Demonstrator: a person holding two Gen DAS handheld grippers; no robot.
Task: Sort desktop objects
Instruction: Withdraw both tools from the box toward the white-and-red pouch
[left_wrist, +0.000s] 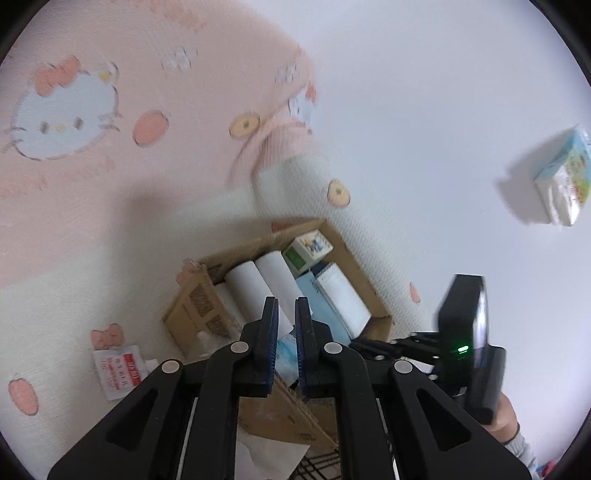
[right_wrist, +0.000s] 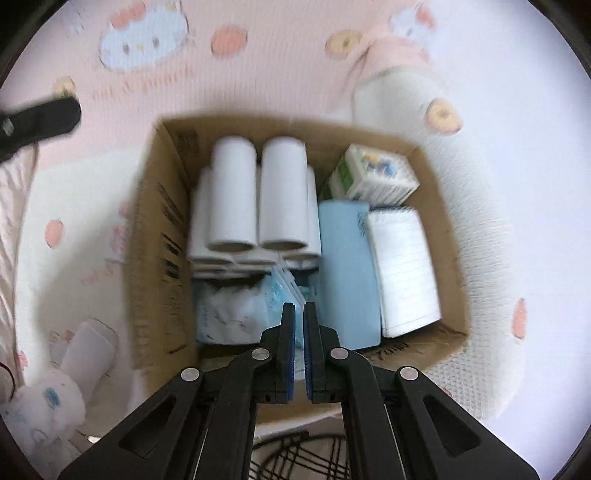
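An open cardboard box (right_wrist: 155, 229) holds several white rolls (right_wrist: 232, 195), a blue pad (right_wrist: 347, 273), a white lined notebook (right_wrist: 404, 266), a green-and-white tissue pack (right_wrist: 373, 177) and crumpled blue-white packets (right_wrist: 236, 310). My right gripper (right_wrist: 299, 308) hovers over the box's near side, jaws almost together with nothing between them. My left gripper (left_wrist: 286, 306) is above the box (left_wrist: 184, 310), jaws narrowly apart and empty. The right gripper's body (left_wrist: 461, 332) shows in the left wrist view. A tissue pack (left_wrist: 561, 181) lies apart at the far right.
A pink and white Hello Kitty blanket (left_wrist: 110, 155) covers the surface. A red-and-white sachet (left_wrist: 118, 373) lies left of the box. A white plush toy (right_wrist: 40, 410) and a white case (right_wrist: 86, 354) lie at the lower left. A black wire rack (right_wrist: 295, 458) sits below.
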